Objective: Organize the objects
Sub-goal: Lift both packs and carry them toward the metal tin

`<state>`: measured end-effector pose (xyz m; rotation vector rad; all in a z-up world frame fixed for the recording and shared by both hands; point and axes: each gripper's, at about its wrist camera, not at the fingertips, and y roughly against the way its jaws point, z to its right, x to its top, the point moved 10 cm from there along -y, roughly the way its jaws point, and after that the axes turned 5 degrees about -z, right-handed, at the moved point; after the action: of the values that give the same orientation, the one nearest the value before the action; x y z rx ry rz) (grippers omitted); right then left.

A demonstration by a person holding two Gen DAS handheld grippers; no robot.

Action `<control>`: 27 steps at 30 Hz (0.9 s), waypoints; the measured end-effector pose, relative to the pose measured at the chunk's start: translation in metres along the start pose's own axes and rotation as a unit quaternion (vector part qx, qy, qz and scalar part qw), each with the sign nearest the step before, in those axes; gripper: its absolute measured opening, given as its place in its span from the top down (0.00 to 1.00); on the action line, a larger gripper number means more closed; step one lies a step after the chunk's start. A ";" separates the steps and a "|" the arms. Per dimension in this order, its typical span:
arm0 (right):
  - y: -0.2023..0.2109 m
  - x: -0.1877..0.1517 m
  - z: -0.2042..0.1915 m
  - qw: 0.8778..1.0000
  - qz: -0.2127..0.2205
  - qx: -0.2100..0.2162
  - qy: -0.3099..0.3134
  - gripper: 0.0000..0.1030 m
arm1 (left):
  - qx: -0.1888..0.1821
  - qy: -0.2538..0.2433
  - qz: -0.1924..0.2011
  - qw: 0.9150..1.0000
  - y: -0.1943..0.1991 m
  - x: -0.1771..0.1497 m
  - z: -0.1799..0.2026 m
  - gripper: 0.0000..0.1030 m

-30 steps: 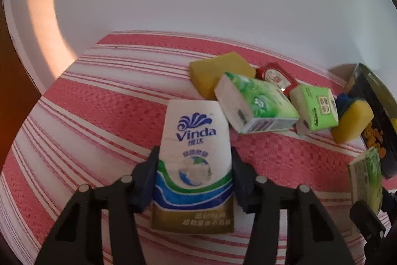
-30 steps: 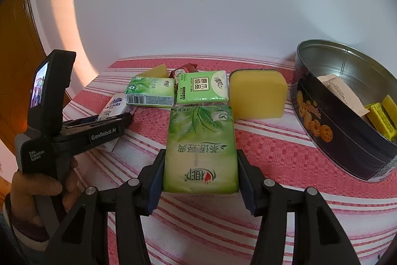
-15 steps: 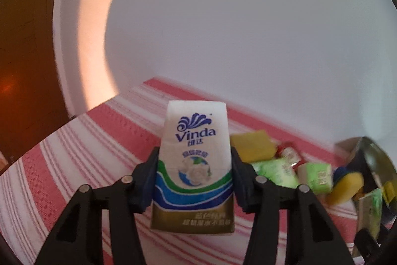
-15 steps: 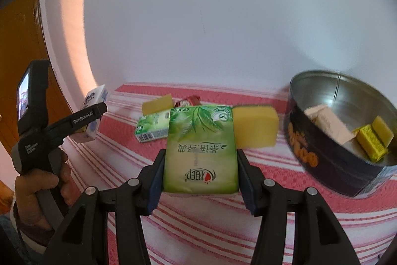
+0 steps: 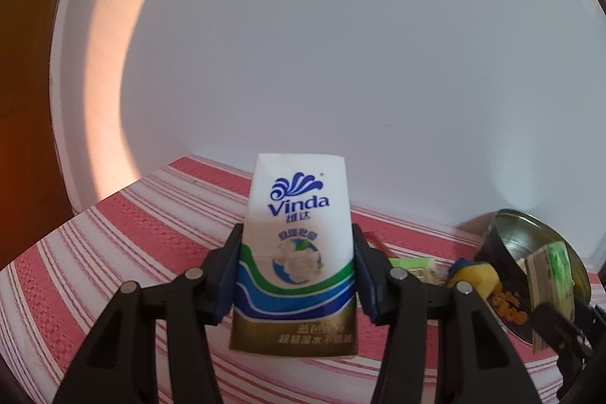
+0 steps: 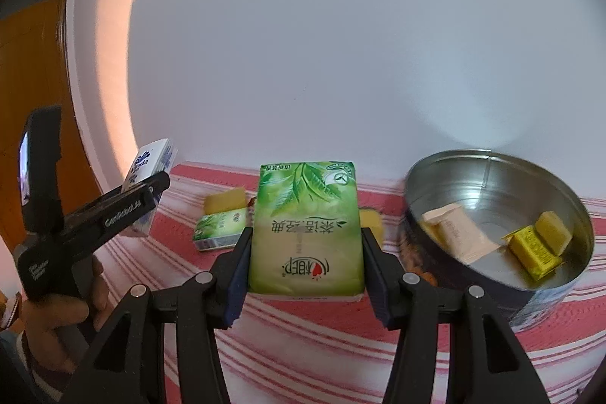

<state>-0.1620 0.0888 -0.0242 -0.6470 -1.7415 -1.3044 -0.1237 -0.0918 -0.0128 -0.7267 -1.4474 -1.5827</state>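
My left gripper (image 5: 297,275) is shut on a white Vinda tissue pack (image 5: 297,241), held off the striped cloth; the right wrist view shows this same pack (image 6: 149,173) in the air at the left. My right gripper (image 6: 305,267) is shut on a green tissue pack (image 6: 306,230), also lifted. A round metal tin (image 6: 492,177) stands to the right of it, with a pale sachet (image 6: 460,237) and yellow blocks (image 6: 538,245) inside. The left wrist view has the tin (image 5: 507,252) at its right edge, with the green pack (image 5: 551,275) in front of it.
On the red-and-white striped cloth (image 6: 303,347) lie a small green tissue pack (image 6: 219,226), a yellow sponge (image 6: 225,201) behind it and another yellow sponge (image 6: 373,220) partly hidden. A hand (image 6: 57,320) holds the left gripper's handle. A white wall rises behind the table; a wooden door stands at the left.
Both grippers have risen from the cloth with their packs and tipped upward, so more wall shows. The tin now lies closer to the right gripper's view centre.
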 end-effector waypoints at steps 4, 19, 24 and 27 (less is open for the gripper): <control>0.008 0.004 0.014 1.000 0.012 -0.012 -0.007 0.46 | -0.021 -0.004 0.003 1.000 0.003 0.000 0.013 0.50; 0.033 0.022 0.092 0.996 0.054 -0.064 -0.032 0.46 | -0.069 -0.061 0.010 0.996 0.007 -0.004 0.116 0.50; 0.039 0.026 0.124 0.993 0.063 -0.091 -0.041 0.46 | -0.091 -0.078 0.013 0.993 0.008 -0.004 0.152 0.50; 0.040 0.027 0.142 0.991 0.065 -0.106 -0.048 0.46 | -0.103 -0.082 0.011 0.991 0.006 -0.005 0.168 0.50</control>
<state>-0.1886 0.2332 0.0049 -0.9420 -1.6193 -1.3975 -0.1371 0.0740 0.0134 -1.0102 -1.3973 -1.7046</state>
